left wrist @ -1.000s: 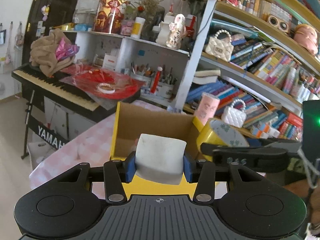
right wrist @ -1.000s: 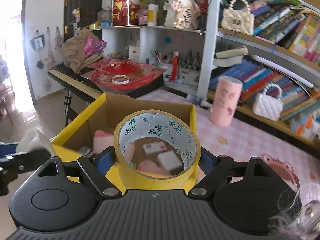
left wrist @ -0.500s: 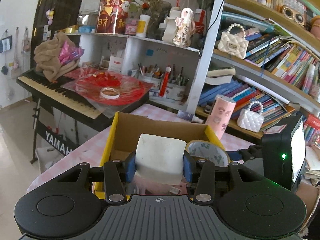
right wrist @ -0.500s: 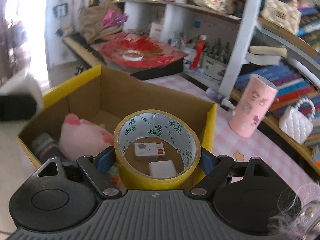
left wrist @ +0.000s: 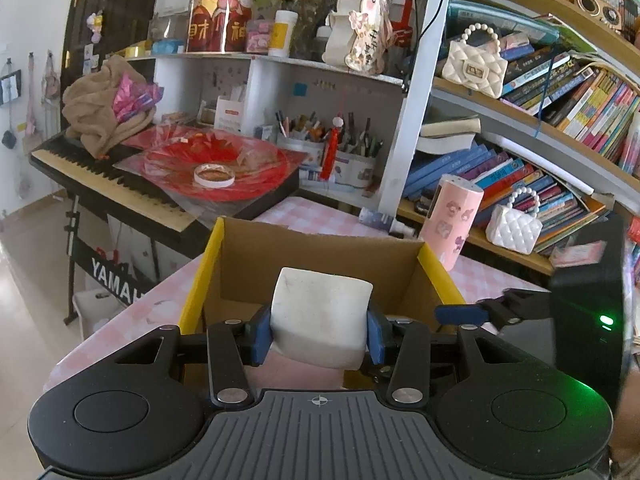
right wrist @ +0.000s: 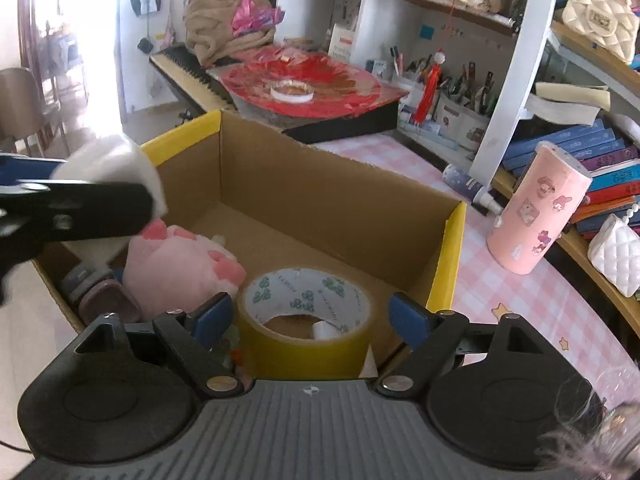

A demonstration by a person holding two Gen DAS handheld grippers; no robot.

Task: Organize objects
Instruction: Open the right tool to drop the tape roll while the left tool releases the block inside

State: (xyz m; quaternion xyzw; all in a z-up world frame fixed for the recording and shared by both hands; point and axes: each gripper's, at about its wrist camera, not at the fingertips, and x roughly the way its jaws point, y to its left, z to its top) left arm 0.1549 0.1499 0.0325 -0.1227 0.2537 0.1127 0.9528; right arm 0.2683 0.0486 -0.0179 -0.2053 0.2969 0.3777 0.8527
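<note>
While the right gripper (right wrist: 310, 318) is letting go, its jaws are opening and the tape (right wrist: 306, 320) is sitting between them with a gap on either side, no pad pressing on it. The roll is lying tilted inside the box (right wrist: 448, 256), just ahead of the gripper and close to the near wall, with a pink plush (right wrist: 180, 268) beside it on the gripper's left and some dark items further left in the corner. That drop looks done, so the step in hand is passing to the other side.

The left gripper (left wrist: 318, 334) is clamping a white block (left wrist: 320, 320) between its blue pads, jaws narrow around it. It is hanging over the near edge of the box, with the block above the opening rather than resting on anything; the cardboard far wall is standing just beyond it, and something pink is showing below the block.

The next move probably calls for the left gripper to be lowering a little toward a free patch of the floor, then easing its jaws apart. The bare cardboard ahead of the tape seems the roomiest spot. The right gripper would likely need to be lifting straight back out, keeping its wide jaws clear of the roll and the yellow rim, since the two tools are working close together. A pink cup (right wrist: 536, 212) is standing on the tabletop, outside the box, to the right.
</note>
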